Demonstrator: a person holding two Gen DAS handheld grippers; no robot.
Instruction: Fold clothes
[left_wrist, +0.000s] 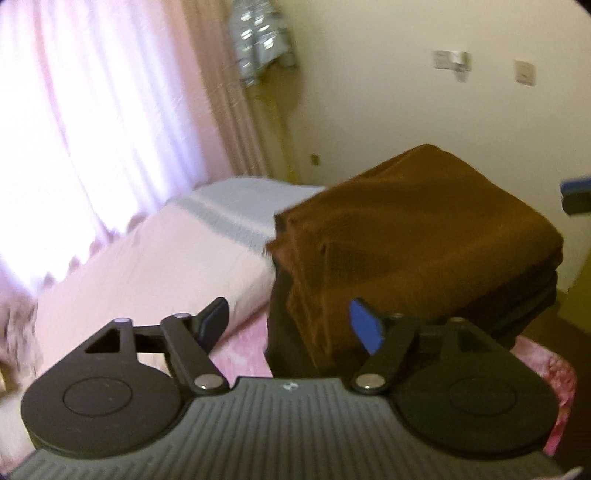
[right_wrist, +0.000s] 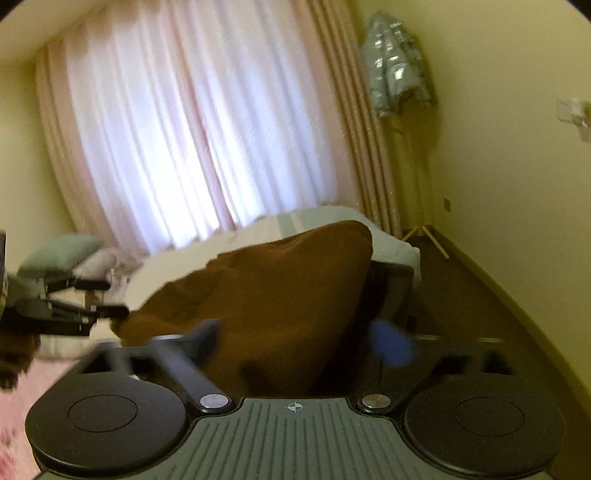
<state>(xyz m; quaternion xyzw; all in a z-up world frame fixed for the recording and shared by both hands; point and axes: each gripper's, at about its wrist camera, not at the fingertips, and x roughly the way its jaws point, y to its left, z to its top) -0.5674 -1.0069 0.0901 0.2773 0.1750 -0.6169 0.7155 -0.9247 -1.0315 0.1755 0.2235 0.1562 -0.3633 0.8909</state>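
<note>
1. Left wrist view: left gripper (left_wrist: 291, 325) has its jaws apart and holds nothing. The brown garment (left_wrist: 417, 236), already folded into a thick block, sits just ahead of the blue-padded finger.
2. The garment rests at the foot end of the bed (left_wrist: 166, 266), on the pink bedspread. Darker folded layers show beneath its right edge; I cannot tell whether they are part of the same piece.
3. Right wrist view: right gripper (right_wrist: 301, 343) also has its jaws apart, though both fingers are blurred. Brown cloth fills the gap between them, and I cannot tell if the pads touch it.
4. Same view: the left gripper appears at the left edge, just beside the garment's near-left corner.
5. Background only: curtain (right_wrist: 192, 129) behind the bed, silver jacket (right_wrist: 397, 62) hanging in the corner.
6. Judgement: folding looks nearly done; what remains is likely squaring or shifting the stack.
7. Advice: take hold low, on opposite edges, with every layer between the pads, not only the top ply.
8. Advice: lift both sides together and level. Risk: an uneven lift would let the upper folds slide and open.
</note>
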